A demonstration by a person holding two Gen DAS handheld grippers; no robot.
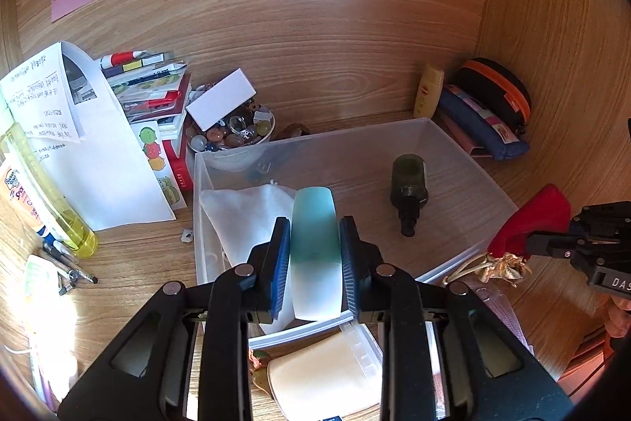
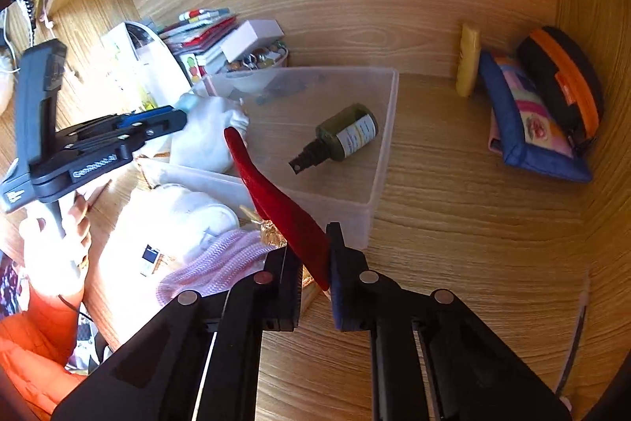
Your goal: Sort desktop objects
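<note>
Left tool (image 1: 314, 255) closed on a teal-and-white tube (image 1: 315, 247), held over the near-left part of the clear bin (image 1: 465, 145). Pads (image 1: 280, 263) pressed against both sides of the tube. Below it, inside the bin, lay a white cloth pouch (image 1: 244, 219). Further right on the bin floor lay a dark green bottle (image 1: 409, 188) on its side, cap toward the camera.

Right tool (image 2: 315, 263) closed on a red pouch (image 2: 276, 200), gripped at its lower end, the rest stretched up over the near wall of the bin. No earlier view given, so only the grip itself told. Gold tassel (image 1: 501, 265) hung at the pouch's mouth, just outside the bin's near-right corner.

Pink knitted thing (image 2: 221, 263) lay on the surface (image 2: 453, 223) in front of the bin, probably another pouch; too overexposed to tell. At the back right, against the wall, stood a yellow bottle (image 1: 428, 91), beside a blue case (image 1: 481, 123) and a black-and-orange case (image 1: 497, 89). At the back left, a bowl of beads (image 1: 232, 135) just behind the bin.
</note>
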